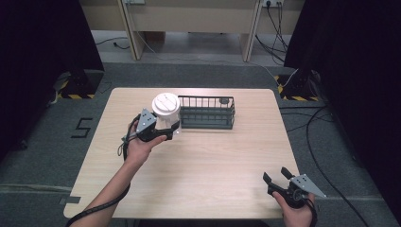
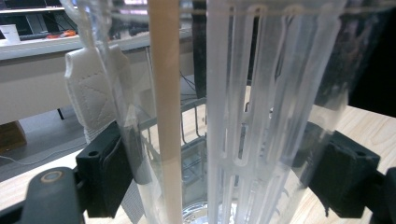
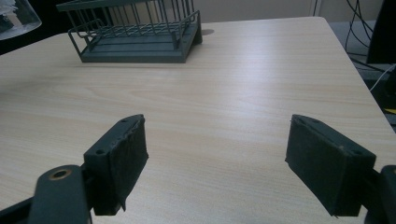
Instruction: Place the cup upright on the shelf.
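The left claw (image 1: 171, 128) is clamping the clear cup (image 1: 165, 111) (white lid on); keeping it upright toward the wire basket (image 1: 206, 112) seems wise, while the right claw (image 1: 276, 178) is gaping wide.

White-lidded clear cup (image 1: 165, 109), dark green wire basket (image 1: 206, 112), pale woodgrain table (image 1: 208, 161).

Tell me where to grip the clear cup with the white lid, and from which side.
Grip the cup on its clear ribbed wall below the white lid, coming in level from the person's side. It stands upright and the wire basket blocks its far right. The left gripper already does this, a finger on each flank.
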